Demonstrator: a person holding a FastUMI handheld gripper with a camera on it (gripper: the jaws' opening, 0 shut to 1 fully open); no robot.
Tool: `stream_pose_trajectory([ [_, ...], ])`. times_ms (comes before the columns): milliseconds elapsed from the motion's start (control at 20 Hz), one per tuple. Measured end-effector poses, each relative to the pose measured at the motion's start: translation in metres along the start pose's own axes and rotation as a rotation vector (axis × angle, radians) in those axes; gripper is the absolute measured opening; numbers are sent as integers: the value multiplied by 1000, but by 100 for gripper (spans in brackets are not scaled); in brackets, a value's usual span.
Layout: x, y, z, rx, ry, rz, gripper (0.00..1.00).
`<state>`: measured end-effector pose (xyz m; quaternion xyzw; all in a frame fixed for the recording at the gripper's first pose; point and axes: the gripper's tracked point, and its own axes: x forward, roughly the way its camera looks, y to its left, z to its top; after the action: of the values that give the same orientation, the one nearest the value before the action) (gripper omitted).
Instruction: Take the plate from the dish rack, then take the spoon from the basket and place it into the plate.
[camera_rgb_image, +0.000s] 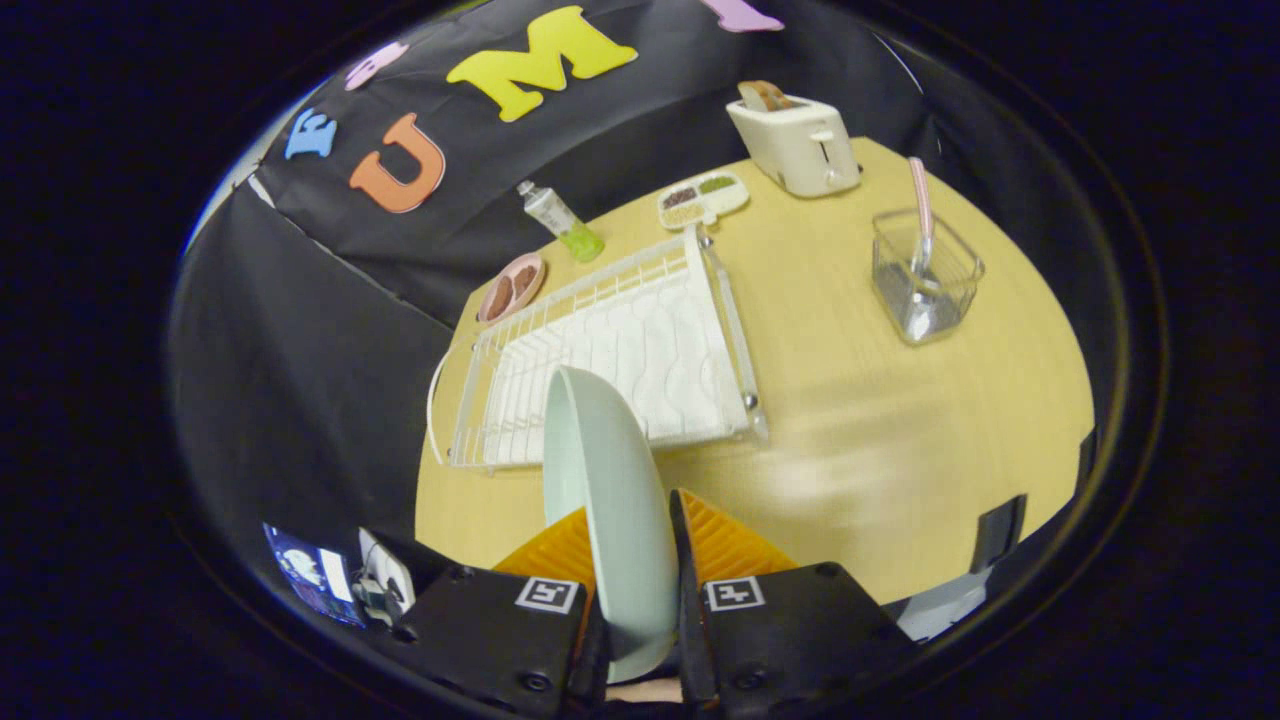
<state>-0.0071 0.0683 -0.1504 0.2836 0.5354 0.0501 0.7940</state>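
Note:
A pale green plate (610, 490) stands on edge between my two fingers, and my gripper (628, 530) is shut on its rim, holding it above the table's near side. Just beyond the plate lies the white wire dish rack (620, 350), with nothing in its slots. Farther off, to the right of the rack, a clear basket (925, 275) holds a spoon (920, 215) with a pink handle that sticks upright out of it.
A white toaster (797, 140) with bread stands at the table's far edge. A divided snack tray (703, 198), a small bottle (560, 222) and a pink dish (512, 287) sit behind the rack. Bare wooden table (900, 430) lies between rack and basket.

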Motion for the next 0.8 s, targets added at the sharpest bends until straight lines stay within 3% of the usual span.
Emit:
stream_pose_trajectory([
  [300,56,-34,-56,158,68,132,32],
  [550,90,-30,-49,139,88,213,32],
  [800,101,-28,-48,123,124,233,32],
])
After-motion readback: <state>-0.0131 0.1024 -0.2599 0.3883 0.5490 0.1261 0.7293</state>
